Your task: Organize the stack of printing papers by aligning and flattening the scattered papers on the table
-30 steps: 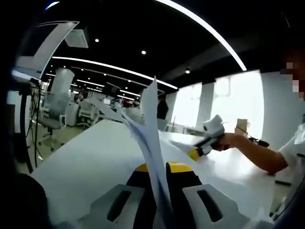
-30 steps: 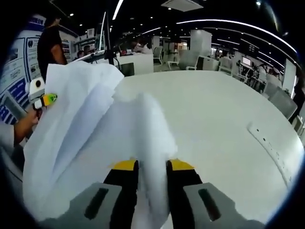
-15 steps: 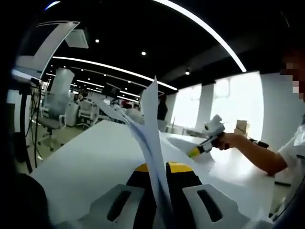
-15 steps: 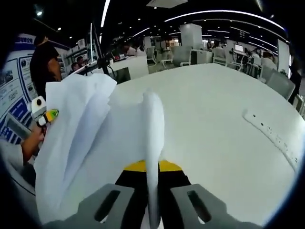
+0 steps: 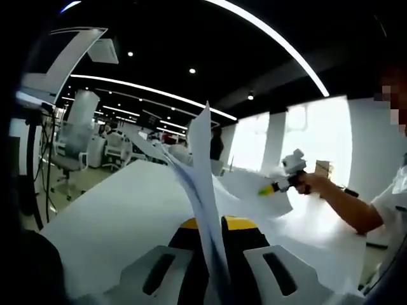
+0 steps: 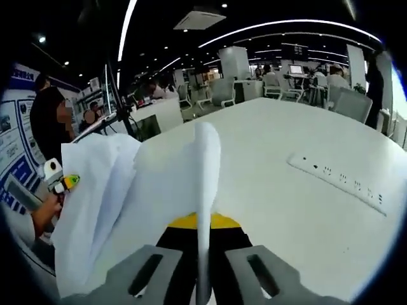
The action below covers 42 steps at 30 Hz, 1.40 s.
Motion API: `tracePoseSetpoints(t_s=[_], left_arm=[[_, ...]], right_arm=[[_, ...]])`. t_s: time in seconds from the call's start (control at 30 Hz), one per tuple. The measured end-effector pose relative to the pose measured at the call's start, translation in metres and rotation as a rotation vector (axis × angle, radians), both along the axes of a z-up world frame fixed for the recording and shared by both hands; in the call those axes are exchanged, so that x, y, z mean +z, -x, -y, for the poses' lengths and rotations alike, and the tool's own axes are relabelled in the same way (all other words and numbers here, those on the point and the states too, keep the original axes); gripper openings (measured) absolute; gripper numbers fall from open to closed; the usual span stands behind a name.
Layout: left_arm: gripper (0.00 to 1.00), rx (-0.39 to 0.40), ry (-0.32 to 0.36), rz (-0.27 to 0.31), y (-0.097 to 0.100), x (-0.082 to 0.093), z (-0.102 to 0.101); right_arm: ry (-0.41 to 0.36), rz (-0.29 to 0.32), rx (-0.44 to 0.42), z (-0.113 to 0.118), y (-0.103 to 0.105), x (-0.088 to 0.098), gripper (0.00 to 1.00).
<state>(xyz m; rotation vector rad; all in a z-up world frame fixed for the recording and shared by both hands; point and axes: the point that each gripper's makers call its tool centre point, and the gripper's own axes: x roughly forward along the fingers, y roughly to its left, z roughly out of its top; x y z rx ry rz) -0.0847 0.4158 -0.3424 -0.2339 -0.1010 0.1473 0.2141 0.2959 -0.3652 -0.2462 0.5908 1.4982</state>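
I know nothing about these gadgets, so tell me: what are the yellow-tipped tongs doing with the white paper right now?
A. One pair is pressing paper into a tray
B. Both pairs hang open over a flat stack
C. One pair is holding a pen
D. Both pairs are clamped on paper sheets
D: in the left gripper view the left tongs are shut on upright paper sheets, and in the right gripper view the right tongs pinch them too.

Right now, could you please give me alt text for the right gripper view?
The right gripper is shut on upright white papers above a white table. The left gripper holds their far edge.
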Motion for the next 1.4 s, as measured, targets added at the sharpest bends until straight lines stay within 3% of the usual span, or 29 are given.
tracePoseSetpoints(t_s=[0.37,0.63,0.93,1.2,1.4], left_arm=[[0.09,0.002,0.015,-0.006,0.0,-0.001,-0.001],[0.08,0.006,0.025,-0.012,0.0,-0.003,-0.002],[0.08,0.043,0.029,-0.051,-0.007,-0.009,-0.005],[0.08,0.01,0.032,-0.051,-0.032,-0.008,0.006],[0.08,0.041,0.035,-0.061,-0.043,-0.01,0.0]], right_arm=[[-0.075,-0.02,-0.092,0.017,-0.035,0.024,0.0],[-0.142,-0.021,-0.134,0.031,-0.049,0.047,0.0],[-0.184,-0.021,-0.16,0.042,-0.055,0.059,0.0],[-0.21,-0.004,-0.162,0.048,-0.05,0.072,0.0],[-0.232,0.018,-0.175,0.056,-0.046,0.082,0.0]])
